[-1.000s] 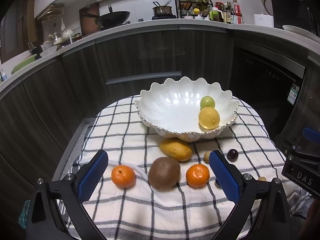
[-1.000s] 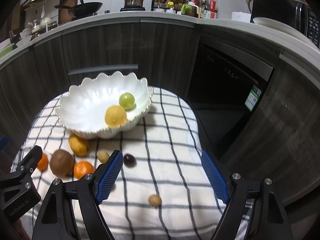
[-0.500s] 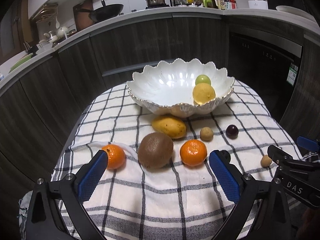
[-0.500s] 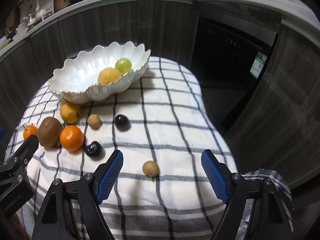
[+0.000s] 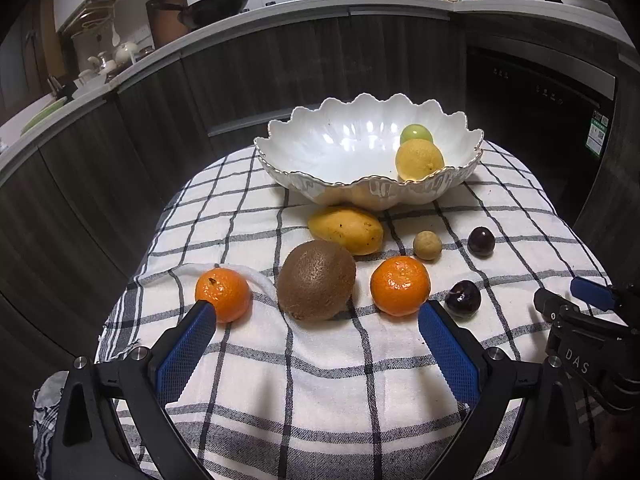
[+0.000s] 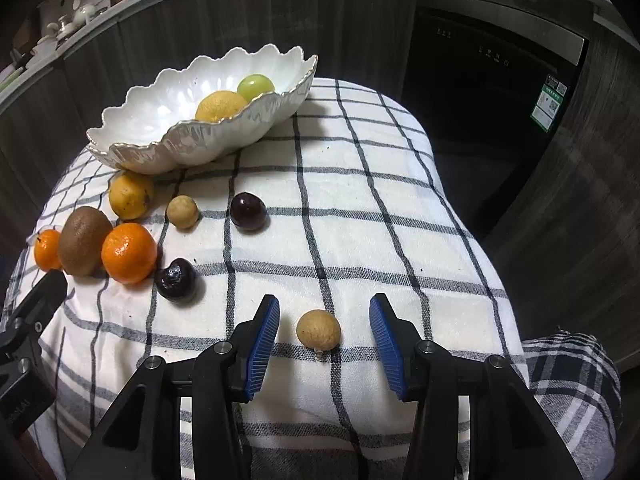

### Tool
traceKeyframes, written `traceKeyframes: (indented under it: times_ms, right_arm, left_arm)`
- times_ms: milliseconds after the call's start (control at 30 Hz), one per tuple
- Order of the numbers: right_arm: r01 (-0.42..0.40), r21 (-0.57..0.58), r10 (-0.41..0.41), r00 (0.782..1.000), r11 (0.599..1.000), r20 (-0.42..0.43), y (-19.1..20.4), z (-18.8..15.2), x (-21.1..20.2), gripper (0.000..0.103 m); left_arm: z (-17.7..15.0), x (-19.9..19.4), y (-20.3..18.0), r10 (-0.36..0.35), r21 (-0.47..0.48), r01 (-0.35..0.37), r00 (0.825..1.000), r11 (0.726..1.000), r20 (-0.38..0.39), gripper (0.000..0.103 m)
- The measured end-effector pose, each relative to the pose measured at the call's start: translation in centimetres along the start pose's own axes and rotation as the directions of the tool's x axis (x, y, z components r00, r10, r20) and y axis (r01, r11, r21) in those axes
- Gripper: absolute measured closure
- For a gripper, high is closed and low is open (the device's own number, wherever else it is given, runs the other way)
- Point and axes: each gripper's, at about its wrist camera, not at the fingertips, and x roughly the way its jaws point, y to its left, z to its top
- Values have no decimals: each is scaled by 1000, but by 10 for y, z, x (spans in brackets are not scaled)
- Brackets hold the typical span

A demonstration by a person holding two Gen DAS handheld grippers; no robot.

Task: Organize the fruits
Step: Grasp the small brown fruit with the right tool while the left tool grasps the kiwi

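Note:
A white scalloped bowl [image 5: 320, 148] [image 6: 136, 128] stands at the back of the checked cloth and holds a yellow lemon [image 5: 419, 159] and a green fruit [image 5: 416, 134]. In front lie a mango [image 5: 346, 229], a kiwi [image 5: 316, 279], two tangerines [image 5: 222, 293] [image 5: 400, 285], a tan longan [image 5: 427, 245] and two dark plums [image 5: 481, 241] [image 5: 463, 297]. My left gripper [image 5: 314, 320] is open, just short of the kiwi. My right gripper [image 6: 324, 320] is open with its jaws either side of a second small longan [image 6: 318, 329], apart from it.
The checked cloth [image 6: 360, 184] covers a small round table whose right and front edges drop off. Dark cabinets and a dishwasher [image 6: 492, 80] stand behind. The right gripper's body [image 5: 592, 344] shows at the right of the left wrist view.
Both grippers have moved forward and lower toward the cloth. The right gripper's jaws have narrowed and now flank the small longan. The fruits have not moved.

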Motion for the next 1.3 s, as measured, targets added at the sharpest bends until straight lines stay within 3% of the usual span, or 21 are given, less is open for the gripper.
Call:
traceKeyframes:
  times_ms: [267, 1167, 1300]
  right_arm:
    - [-7, -2, 7, 999, 1000, -38, 1, -4, 9, 78]
    - [-52, -73, 59, 993, 996, 101, 29, 27, -37, 79]
    - [-62, -79, 70, 992, 995, 102, 39, 34, -32, 79]
  left_arm:
    - [-1, 4, 2, -4, -6, 4, 1000, 1000, -12, 0]
    - [10, 11, 18, -57, -36, 58, 998, 998, 33, 1]
    - [11, 25, 24, -70, -40, 71, 998, 997, 4, 8]
